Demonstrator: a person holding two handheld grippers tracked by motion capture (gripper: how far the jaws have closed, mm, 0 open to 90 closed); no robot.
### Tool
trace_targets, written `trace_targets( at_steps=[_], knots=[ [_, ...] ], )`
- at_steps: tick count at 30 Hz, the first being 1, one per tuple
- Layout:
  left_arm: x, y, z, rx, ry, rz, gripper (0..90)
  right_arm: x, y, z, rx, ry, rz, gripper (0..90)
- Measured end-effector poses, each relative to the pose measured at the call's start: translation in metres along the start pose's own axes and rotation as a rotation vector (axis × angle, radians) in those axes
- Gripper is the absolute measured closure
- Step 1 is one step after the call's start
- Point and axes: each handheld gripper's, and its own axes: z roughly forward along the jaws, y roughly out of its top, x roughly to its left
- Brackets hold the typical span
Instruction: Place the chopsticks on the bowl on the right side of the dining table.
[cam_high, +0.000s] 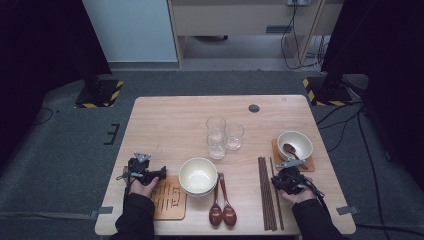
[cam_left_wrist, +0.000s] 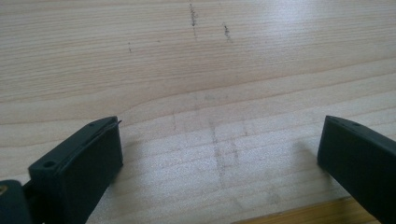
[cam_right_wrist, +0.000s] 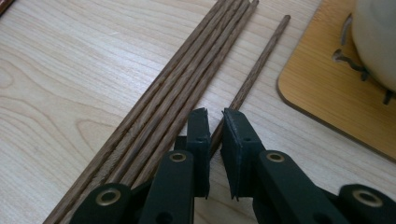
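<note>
Right gripper (cam_right_wrist: 214, 119) is low over the bench (cam_high: 170, 120) near its right front corner, jaws nearly pressed together around the lone chopstick (cam_right_wrist: 256, 70), which runs through the narrow gap between them; can't tell if the pads actually bite it. That single chopstick lies just apart from the chopstick bundle (cam_right_wrist: 187, 79) on its left, a thin strip of bare wood between them. On its other side sits the wooden coaster (cam_right_wrist: 322, 93) carrying the white bowl (cam_high: 295, 144) with a spoon (cam_high: 291, 149) in it, coaster edge close, so room there is tight. Left gripper (cam_left_wrist: 219, 149) sits near the left front edge, jaws spread wide with only bare bench top between them, next to the slotted wooden trivet (cam_high: 169, 200). Centre front: stacked bowls (cam_high: 198, 176) and two wooden spoons (cam_high: 222, 210). Mid bench: three glasses (cam_high: 222, 135), open wood behind them up to the far edge
</note>
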Motion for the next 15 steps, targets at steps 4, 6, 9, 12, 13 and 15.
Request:
trace_targets(
  at_steps=[4,6,9,12,13,15],
  knots=[
    [0.0,0.0,0.0,0.0,0.0,0.0,0.0,-0.0015,-0.0003,-0.0005,0.002,-0.011,0.001,82.0],
    [0.0,0.0,0.0,0.0,0.0,0.0,0.0,-0.0021,-0.0005,-0.0005,0.002,-0.015,-0.001,82.2],
    [0.0,0.0,0.0,0.0,0.0,0.0,0.0,-0.0023,-0.0005,-0.001,0.004,-0.019,0.006,82.5],
    [0.0,0.0,0.0,0.0,0.0,0.0,0.0,-0.003,-0.0008,-0.0016,0.008,-0.02,0.008,84.0],
    [0.0,0.0,0.0,0.0,0.0,0.0,0.0,-0.0035,-0.0008,-0.0017,0.007,-0.02,0.007,84.3],
    [0.0,0.0,0.0,0.0,0.0,0.0,0.0,-0.0046,-0.0007,-0.0018,0.009,-0.022,0.009,84.4]
  ],
)
